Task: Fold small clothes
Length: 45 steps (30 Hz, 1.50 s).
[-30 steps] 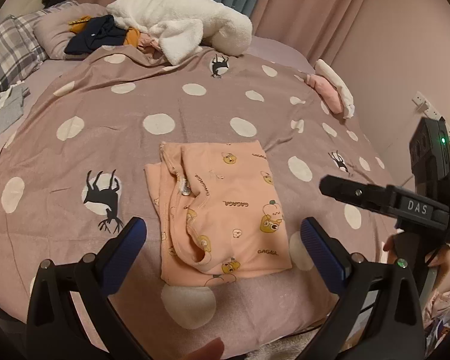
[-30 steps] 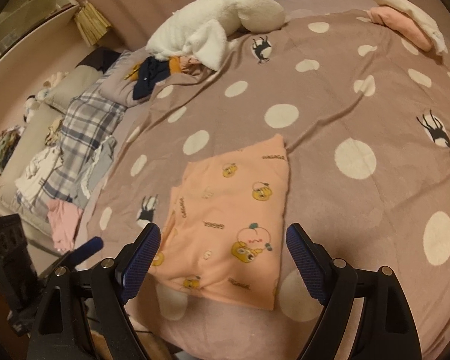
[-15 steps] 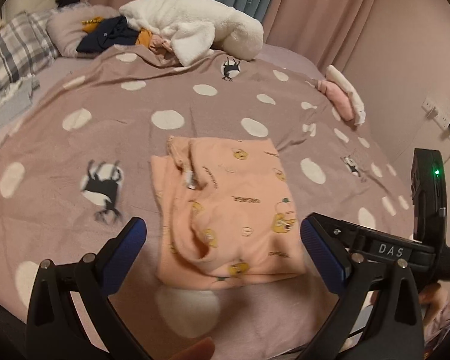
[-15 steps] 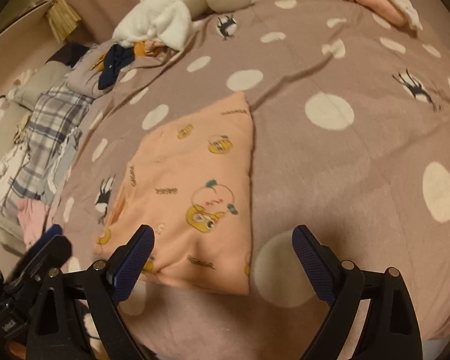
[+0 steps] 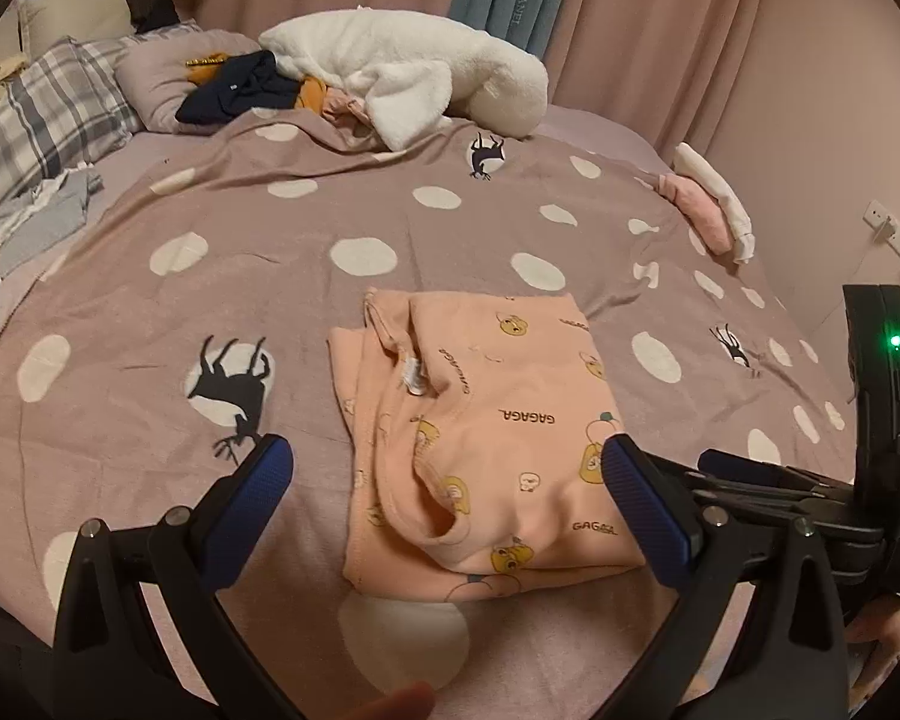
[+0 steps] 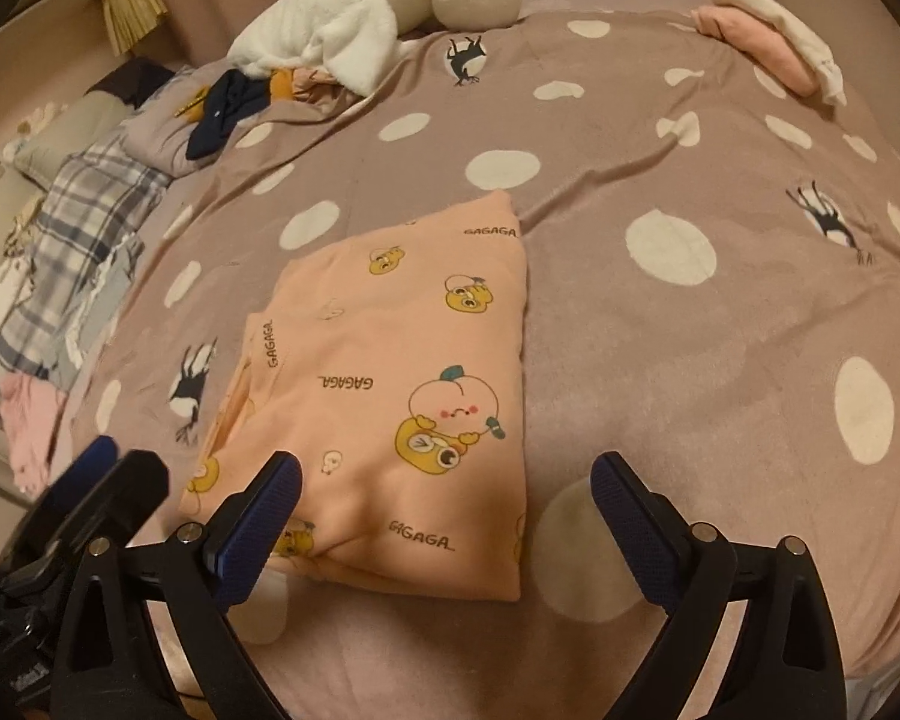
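Note:
A peach garment (image 5: 480,438) with yellow cartoon prints lies folded into a rectangle on the spotted mauve blanket (image 5: 270,312). It also shows in the right wrist view (image 6: 390,384). My left gripper (image 5: 450,498) is open and empty, just above the garment's near edge. My right gripper (image 6: 444,510) is open and empty, over the garment's near right corner. The right gripper's body (image 5: 822,480) shows at the right of the left wrist view. The left gripper's body (image 6: 90,498) shows at the lower left of the right wrist view.
A white fleece (image 5: 414,78) and dark clothes (image 5: 240,90) are heaped at the far side. Folded pink and white clothes (image 5: 714,210) sit at the far right edge. Plaid bedding (image 6: 72,228) lies at the left. Curtains and a wall close the back.
Both grippers have moved lower and closer to the folded garment, which now fills more of each view. The garment has not moved. Both stay open.

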Tool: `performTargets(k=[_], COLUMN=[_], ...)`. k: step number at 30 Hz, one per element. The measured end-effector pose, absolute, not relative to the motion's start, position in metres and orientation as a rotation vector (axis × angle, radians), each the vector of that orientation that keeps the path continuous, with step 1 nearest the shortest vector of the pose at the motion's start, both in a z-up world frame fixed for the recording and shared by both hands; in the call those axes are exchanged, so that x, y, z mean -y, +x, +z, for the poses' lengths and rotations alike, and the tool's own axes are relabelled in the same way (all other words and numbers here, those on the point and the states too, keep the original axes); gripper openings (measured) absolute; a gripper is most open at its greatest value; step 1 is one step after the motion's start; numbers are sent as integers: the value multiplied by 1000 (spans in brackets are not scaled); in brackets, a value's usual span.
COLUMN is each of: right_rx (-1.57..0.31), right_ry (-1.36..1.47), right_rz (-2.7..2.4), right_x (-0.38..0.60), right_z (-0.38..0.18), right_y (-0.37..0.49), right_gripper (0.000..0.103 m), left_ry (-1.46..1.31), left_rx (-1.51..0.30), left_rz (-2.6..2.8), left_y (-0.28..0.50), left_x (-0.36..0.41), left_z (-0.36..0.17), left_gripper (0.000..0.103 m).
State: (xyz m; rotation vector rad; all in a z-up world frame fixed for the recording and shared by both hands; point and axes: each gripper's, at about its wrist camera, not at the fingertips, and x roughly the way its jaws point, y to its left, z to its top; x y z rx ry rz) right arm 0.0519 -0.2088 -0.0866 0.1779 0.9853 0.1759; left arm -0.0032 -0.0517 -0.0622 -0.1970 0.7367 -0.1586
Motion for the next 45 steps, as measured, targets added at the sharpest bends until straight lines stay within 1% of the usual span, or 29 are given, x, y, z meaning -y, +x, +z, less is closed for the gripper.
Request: performTargets(k=[9,14,20,25,35,45], right_rx=[-1003,-988,-983,-969,-963,-972], right_ry=[135,163,146,138,105,138], right_rz=[121,114,67,55,40,3], right_x=[204,211,214,214,210,221], right_z=[-90,-86,-84,-80,-78,-79], right_y=[50,48,44,40,37,35], right_gripper=[97,97,97,97,97,97], left_ry=[-212,-191,-219,-223,-214,-206], left_rx=[-736,-746,-702,-705,-699,-697], left_rz=[-141,-129,-95,-76,-67,-71], left_y=[-7,-12,-19,-20,-21,-22], left_x=[44,41,28,24,24,26], left_z=[-65,-67,-59,-59,-57,-57], left_gripper=[103,103,103,103,103,103])
